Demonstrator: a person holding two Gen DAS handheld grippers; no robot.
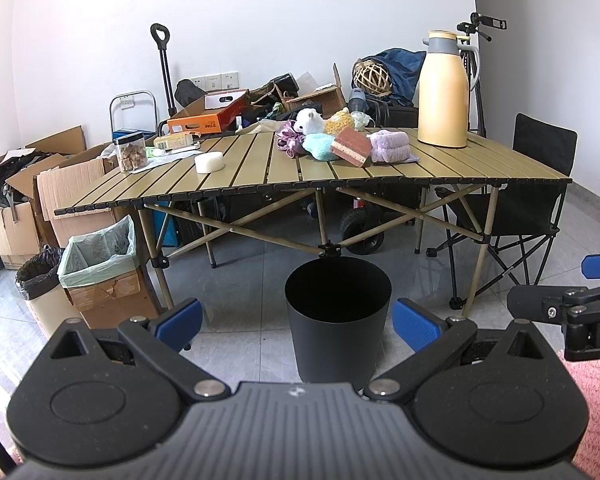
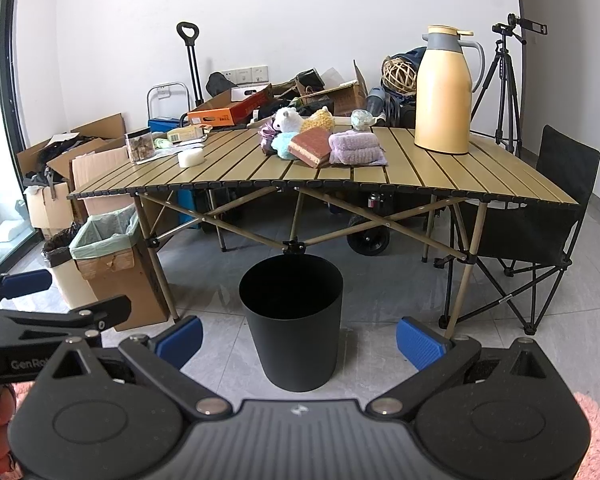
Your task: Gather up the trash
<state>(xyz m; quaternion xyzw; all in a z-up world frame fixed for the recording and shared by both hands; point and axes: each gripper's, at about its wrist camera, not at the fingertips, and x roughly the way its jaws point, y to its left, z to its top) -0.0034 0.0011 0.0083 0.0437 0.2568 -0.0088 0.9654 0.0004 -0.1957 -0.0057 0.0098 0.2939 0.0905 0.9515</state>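
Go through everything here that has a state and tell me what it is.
Left gripper: open, holding nothing.
Right gripper: open, holding nothing.
Black bin: upright, looks empty.
Yellow thermos jug: upright, lid on.
Snack jar: upright, lidded.
Bag-lined cardboard box: open.

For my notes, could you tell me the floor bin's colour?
The bin is matte black, clearest in the right wrist view.

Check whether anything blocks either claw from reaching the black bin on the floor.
Nothing visible does. The black bin stands in front of the table, on bare floor, and both the left claw and right claw are open.
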